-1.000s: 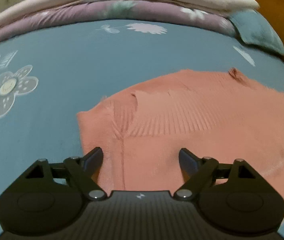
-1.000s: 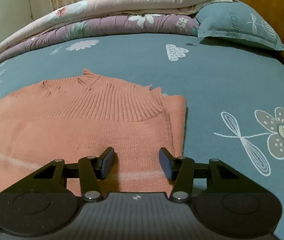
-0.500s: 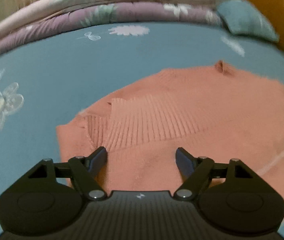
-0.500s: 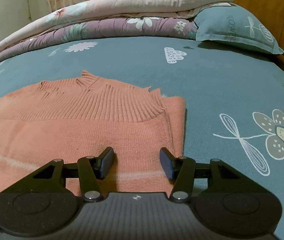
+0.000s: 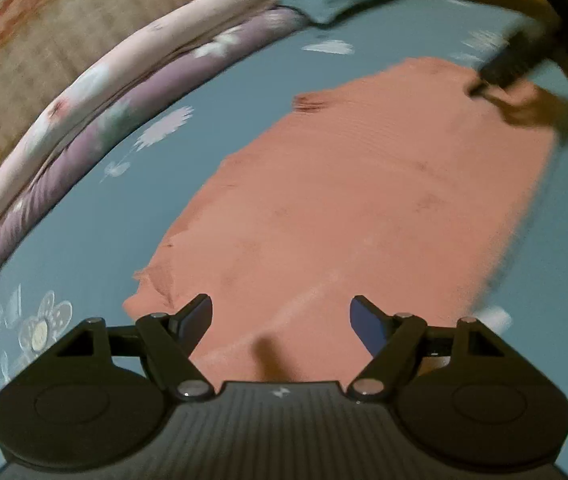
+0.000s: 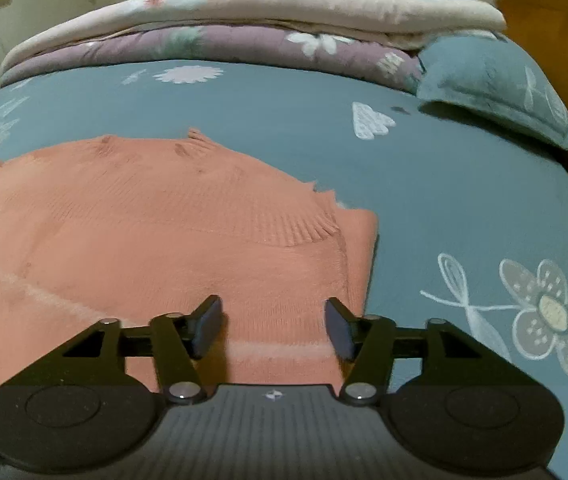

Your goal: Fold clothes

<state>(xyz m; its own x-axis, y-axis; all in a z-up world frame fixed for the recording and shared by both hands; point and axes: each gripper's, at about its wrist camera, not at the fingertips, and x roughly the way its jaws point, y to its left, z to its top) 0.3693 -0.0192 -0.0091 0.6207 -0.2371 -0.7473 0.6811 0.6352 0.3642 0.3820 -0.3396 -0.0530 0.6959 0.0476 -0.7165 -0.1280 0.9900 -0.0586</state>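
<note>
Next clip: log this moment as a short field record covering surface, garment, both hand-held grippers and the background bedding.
surface: bed with teal floral sheet
garment: salmon knit sweater, folded, lying flat
left hand-held gripper: open, nothing between the fingers, above the sweater's near edge
right hand-held gripper: jaws have just been opening, nothing gripped, over the sweater's right end
background: folded quilts, teal pillow
image quality: left wrist view motion-blurred

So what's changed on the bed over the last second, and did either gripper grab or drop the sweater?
The left gripper swung and rolled, so its view is now tilted and blurred. The right gripper has just been opening its jaws wider and lifted slightly; only flat knit lies under the gap, with nothing gripped. The salmon-pink knitted sweater stays folded flat on the blue floral bedsheet.
</note>
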